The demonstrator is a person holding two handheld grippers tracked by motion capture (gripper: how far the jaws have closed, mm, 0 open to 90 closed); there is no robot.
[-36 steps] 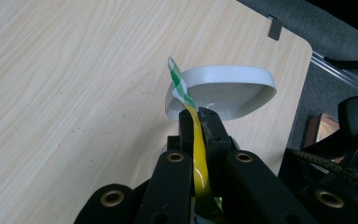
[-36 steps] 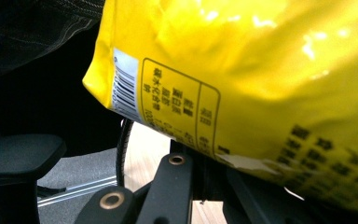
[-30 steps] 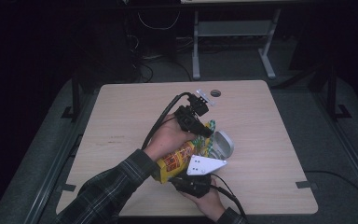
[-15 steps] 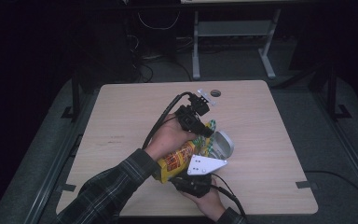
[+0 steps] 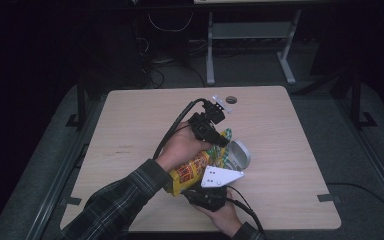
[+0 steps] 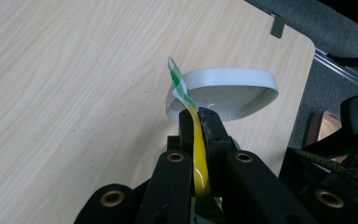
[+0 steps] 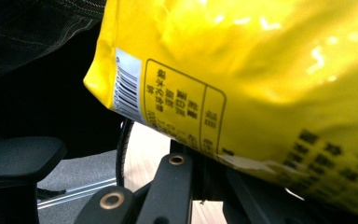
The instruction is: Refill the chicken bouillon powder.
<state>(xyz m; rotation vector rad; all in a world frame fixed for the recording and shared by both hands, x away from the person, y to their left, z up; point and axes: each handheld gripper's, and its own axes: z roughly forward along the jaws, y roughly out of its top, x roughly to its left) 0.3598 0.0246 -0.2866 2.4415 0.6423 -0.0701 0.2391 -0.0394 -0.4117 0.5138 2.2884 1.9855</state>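
I've got the glossy yellow snack bag (image 5: 192, 170) pinched by both grippers: left gripper (image 6: 198, 122) clamped on its top edge, right gripper (image 5: 207, 196) apparently on the bottom. It's tipped over the white bowl (image 6: 228, 91), which looks empty, so pouring's left.

A pale wooden table (image 5: 130, 130) with rounded corners stood on a grey floor (image 5: 370, 165), a small round hole (image 5: 231, 100) near its far edge. Beyond it, in the dark, were a white metal frame (image 5: 250, 35) and loose cables (image 5: 165, 25).
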